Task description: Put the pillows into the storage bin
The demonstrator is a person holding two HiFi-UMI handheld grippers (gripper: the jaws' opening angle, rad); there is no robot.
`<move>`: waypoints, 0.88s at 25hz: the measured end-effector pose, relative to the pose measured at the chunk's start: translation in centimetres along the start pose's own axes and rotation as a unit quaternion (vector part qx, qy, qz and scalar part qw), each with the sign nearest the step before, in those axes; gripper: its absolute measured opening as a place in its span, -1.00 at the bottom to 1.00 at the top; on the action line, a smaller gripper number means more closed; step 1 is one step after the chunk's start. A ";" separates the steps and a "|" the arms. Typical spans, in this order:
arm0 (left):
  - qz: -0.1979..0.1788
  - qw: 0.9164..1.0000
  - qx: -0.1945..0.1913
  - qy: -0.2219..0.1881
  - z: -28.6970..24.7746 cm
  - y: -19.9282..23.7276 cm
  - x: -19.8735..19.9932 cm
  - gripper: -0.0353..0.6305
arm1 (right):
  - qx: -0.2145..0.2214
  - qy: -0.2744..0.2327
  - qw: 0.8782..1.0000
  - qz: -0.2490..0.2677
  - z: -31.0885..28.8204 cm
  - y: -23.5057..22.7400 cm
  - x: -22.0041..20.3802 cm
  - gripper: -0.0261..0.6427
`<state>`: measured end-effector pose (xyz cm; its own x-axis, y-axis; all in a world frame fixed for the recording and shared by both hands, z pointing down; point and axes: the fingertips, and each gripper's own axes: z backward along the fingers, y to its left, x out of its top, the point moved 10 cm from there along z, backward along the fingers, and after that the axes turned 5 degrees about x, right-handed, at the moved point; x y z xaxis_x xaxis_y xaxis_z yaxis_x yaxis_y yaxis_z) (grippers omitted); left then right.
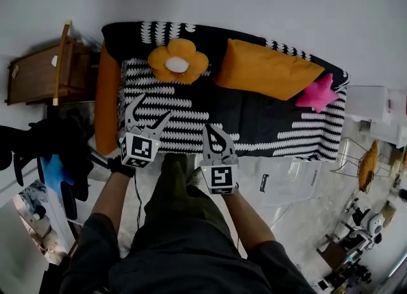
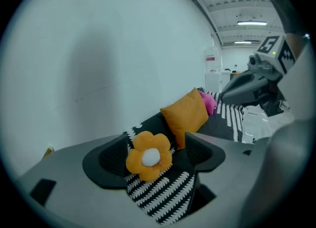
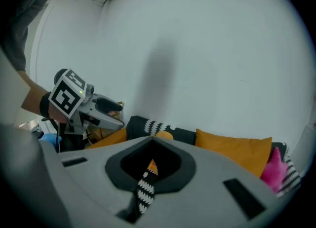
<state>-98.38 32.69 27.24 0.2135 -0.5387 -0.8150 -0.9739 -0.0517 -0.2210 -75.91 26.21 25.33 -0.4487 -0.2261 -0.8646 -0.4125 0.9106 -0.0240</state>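
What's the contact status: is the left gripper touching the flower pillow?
Apart. The head view shows striped sofa cover between the flower pillow and the left gripper, jaws open.

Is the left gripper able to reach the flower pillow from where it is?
Probably yes. The left gripper has its jaws open and points toward the flower pillow lying on the sofa. Only bare striped cover lies between them, so nothing seems to block the way.
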 end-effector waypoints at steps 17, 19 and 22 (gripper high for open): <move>-0.038 0.997 -0.044 0.055 -17.5 5.5 -4.8 0.20 | -0.004 0.030 0.999 -0.020 -13.9 -6.6 -2.4 -0.92; -0.045 0.996 -0.047 0.061 -19.4 6.0 -5.6 0.20 | -0.005 0.031 0.999 -0.016 -15.4 -7.3 -2.7 -0.92; -0.048 0.995 -0.053 0.071 -22.2 6.9 -6.9 0.20 | -0.011 0.034 0.999 -0.021 -17.1 -8.1 -3.6 -0.92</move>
<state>-108.24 17.35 43.26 0.3002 -0.6398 -0.7075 -0.9538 -0.1922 -0.2309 -84.49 13.77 37.23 -0.4824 -0.2874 -0.8274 -0.4485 0.8925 -0.0485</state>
